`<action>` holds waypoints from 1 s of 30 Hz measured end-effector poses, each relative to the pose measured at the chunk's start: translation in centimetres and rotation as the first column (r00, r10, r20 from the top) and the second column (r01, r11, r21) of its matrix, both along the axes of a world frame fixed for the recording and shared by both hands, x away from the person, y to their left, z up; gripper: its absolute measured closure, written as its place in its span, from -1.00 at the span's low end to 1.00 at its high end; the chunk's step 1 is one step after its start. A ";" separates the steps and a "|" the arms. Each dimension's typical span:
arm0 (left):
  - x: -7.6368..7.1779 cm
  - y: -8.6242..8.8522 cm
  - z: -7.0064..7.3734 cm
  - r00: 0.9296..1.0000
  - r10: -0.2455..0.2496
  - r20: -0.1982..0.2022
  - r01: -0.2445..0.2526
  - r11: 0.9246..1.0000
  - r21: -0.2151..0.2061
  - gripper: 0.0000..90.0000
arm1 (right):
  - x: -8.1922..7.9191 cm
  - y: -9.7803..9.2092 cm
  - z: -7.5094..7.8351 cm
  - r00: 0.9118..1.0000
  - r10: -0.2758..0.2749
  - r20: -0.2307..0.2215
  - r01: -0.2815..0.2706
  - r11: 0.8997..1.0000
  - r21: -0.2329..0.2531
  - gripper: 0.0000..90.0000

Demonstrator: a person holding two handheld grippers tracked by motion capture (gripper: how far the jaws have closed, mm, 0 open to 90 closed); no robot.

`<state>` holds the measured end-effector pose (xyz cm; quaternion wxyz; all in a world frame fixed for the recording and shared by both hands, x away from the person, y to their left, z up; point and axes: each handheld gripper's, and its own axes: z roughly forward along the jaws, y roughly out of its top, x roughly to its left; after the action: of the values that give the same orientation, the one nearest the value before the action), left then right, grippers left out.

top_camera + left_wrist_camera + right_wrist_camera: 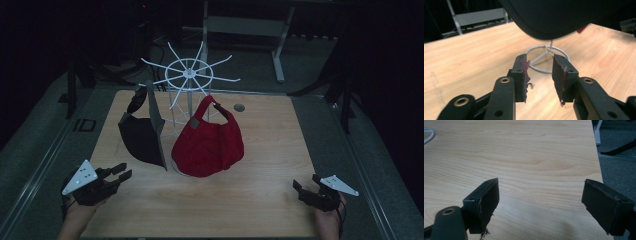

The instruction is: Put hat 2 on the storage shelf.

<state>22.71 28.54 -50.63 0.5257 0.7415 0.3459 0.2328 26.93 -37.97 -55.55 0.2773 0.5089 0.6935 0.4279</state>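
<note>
on the wooden table (260,200) both bags hang on the rack (189,75); your left gripper (120,173) and right gripper (305,185) gape empty, nothing started.

I see a black bag (141,135) hanging at the left of the white rack, flat panel facing me w/ a grey strap (155,115) running down its right edge; bottom edge just clears the tabletop. In the left gripper view its dark rounded underside (554,17) fills the top of frame, above the rack's base ring. Red bag (210,140) hangs just beside it on the right, handle looped over a rack arm, body slumped and bulging, small grey tag near its upper left. Can't tell if the two touch.
</note>
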 end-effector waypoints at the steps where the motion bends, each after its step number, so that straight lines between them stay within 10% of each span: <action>1: 0.0 -0.2 -0.4 1.000 -0.011 -0.009 0.011 1.000 -0.005 0.42 | 0.0 0.0 0.0 1.000 0.000 0.001 0.000 1.000 0.001 -0.68; 26: -1.8 -1.8 -4.3 0.996 0.058 -0.069 -0.045 0.982 0.183 0.16 | -0.3 -0.1 0.0 0.999 -0.018 0.029 0.018 1.000 -0.006 -0.68; 30: -1.9 -1.6 -4.4 0.995 0.062 -0.084 -0.047 0.985 0.164 0.16 | -0.3 -0.1 0.0 0.999 -0.026 0.030 0.026 1.000 -0.008 -0.68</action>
<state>20.78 26.98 -55.08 0.4414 0.7815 0.3690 0.2414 26.64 -38.11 -55.53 0.2954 0.5104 0.6843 0.4290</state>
